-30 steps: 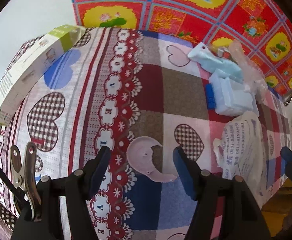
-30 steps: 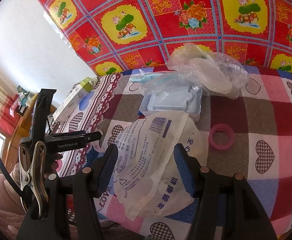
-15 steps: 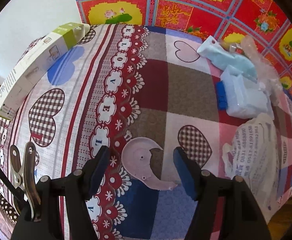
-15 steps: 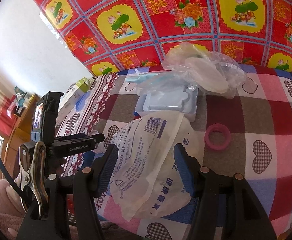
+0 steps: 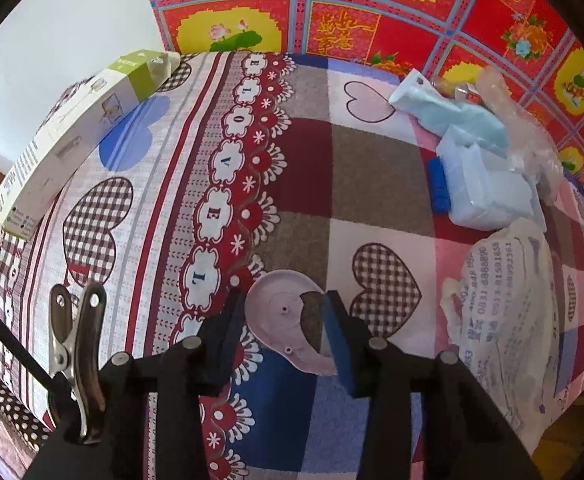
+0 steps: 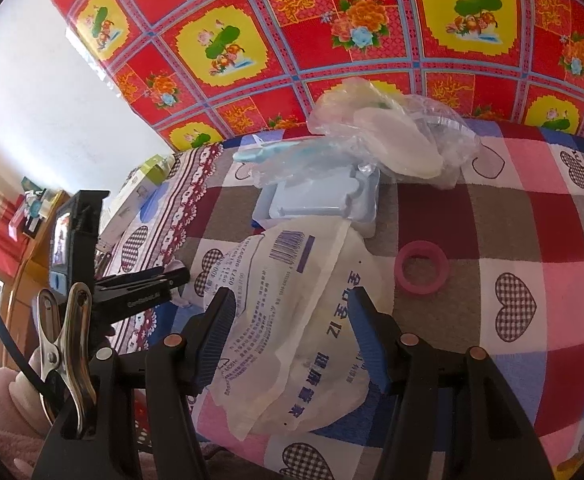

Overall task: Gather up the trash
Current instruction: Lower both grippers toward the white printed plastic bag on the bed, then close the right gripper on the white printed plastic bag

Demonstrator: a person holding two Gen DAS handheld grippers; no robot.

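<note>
Steeply tilted, left claw (image 5: pixel 282 330) closes around pink plastic piece (image 5: pixel 288 320).

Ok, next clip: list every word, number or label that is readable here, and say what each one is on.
"LOVE": spelled in letters along the tablecloth's scalloped border, seen in the left wrist view.
"GenRobot.AI": on the left tongs, faint in the right wrist view.
Chinese characters, a barcode and digit strings: on the white printed bag, too distorted to quote reliably.
Small print on the long white and green box: too small to read.
</note>
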